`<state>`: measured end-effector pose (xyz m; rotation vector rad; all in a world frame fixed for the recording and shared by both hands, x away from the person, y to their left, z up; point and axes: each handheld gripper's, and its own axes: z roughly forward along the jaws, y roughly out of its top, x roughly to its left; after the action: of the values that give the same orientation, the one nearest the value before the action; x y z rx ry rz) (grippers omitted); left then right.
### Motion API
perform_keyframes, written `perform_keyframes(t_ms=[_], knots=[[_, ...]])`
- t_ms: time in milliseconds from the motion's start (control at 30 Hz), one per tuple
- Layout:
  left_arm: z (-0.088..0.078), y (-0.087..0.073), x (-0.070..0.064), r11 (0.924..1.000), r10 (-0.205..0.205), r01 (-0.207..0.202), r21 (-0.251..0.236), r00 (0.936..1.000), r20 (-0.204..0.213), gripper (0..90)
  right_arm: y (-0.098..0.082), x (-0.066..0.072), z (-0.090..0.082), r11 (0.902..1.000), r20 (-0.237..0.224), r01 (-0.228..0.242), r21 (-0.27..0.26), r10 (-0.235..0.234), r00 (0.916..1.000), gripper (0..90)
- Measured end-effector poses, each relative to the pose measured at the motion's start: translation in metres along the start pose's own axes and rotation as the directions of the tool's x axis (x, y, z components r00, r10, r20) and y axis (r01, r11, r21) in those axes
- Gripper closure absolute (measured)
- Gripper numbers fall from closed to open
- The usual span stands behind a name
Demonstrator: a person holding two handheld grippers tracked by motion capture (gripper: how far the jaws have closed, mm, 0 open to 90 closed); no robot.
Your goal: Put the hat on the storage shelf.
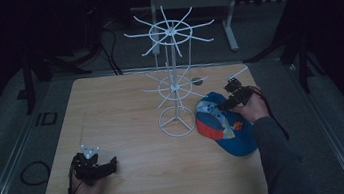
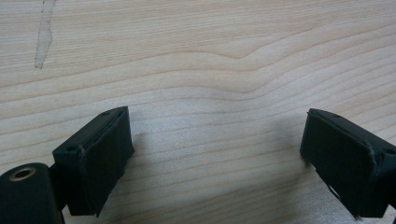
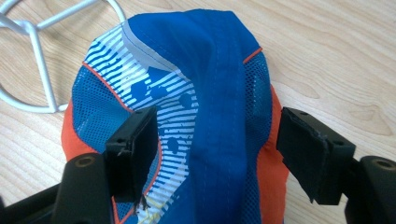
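A blue cap [image 1: 224,126] with orange sides and a white striped panel lies on the wooden table [image 1: 126,108], just right of the base of a white wire rack [image 1: 172,76]. My right gripper [image 1: 227,101] hovers over the cap's far end. In the right gripper view the right gripper [image 3: 217,135] is open, with the cap's [image 3: 210,84] raised blue fold between the jaws and no pad pressing on it. At the table's front left my left gripper [image 1: 111,166] rests low; in the left gripper view the left gripper [image 2: 215,140] stands open over bare wood.
The rack has two tiers of thin radiating arms above a ring base [image 3: 37,70]. A small dark round thing [image 1: 197,80] lies behind the rack. A pale streak [image 2: 44,37] marks the wood. Dark floor, cables [image 1: 34,173] and table legs surround the table.
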<state>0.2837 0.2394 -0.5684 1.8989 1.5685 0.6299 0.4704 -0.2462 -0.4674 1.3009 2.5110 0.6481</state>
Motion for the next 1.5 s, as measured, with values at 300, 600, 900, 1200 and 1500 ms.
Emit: perform_keyframes(t_ms=[300,600,900,1200,1500], knots=[[0.0,0.0,0.0,1.0,0.0,0.0,0.0,1.0,0.0,9.7,0.005,0.003,0.02,0.9987,-0.004,-0.004,0.051,0.004,1.0,27.4],[0.0,0.0,0.0,1.0,0.0,0.0,0.0,1.0,0.0,9.7,0.009,0.007,0.03,0.9942,-0.006,-0.012,0.107,0.012,0.9999,41.1],[0.0,0.0,0.0,1.0,0.0,0.0,0.0,1.0,0.0,9.7,0.008,0.005,0.037,0.9859,-0.003,-0.039,0.163,0.04,0.9992,61.6],[0.0,0.0,0.0,1.0,-0.001,0.001,-0.001,1.0,0.0,9.7,0.004,0.003,0.037,0.9832,-0.028,-0.044,0.177,0.05,0.9984,83.7],[0.0,0.0,0.0,1.0,0.001,-0.001,-0.001,1.0,0.001,9.7,-0.003,0.003,0.02,0.9924,-0.056,-0.009,0.123,0.015,0.9983,88.0]])
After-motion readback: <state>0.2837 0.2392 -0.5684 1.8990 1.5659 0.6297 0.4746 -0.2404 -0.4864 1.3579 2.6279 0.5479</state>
